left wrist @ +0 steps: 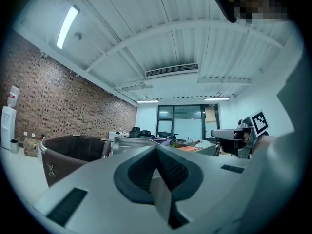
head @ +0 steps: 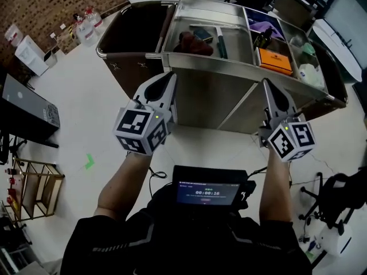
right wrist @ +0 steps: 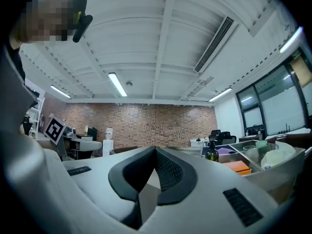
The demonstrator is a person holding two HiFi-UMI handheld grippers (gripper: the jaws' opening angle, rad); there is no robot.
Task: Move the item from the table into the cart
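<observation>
In the head view, a person is holding the left tongs (head: 170, 76) and the right tongs (head: 266, 85) out level toward the near side of a steel cart (head: 229, 67). Both are hanging just short of its near wall, the left pair near the cart's left end and the right pair toward its right. A brown bag (head: 135, 39) is hanging on the cart's left end. In the cart's trays, a dark red bundle (head: 192, 43), a dark bottle (head: 264, 38), a purple cloth (head: 264, 23) and an orange box (head: 274, 61) are lying; which of them is the item from the desk I cannot tell. A small screen (head: 207, 191) is glowing at the person's chest.

In the left gripper view, the left tongs (left wrist: 156, 147) are sitting fully closed, tips meeting, with nothing pinched between them. The brown bag (left wrist: 73, 152) is showing at the left, and the orange box (left wrist: 187, 148) beyond the tips.

In the right gripper view, the right tongs (right wrist: 155, 149) are likewise pressing tip to tip and carrying nothing. The bottle (right wrist: 211, 152) and orange box (right wrist: 238, 166) are sitting in the cart at the right, with a brick wall (right wrist: 146, 126) far behind.
</observation>
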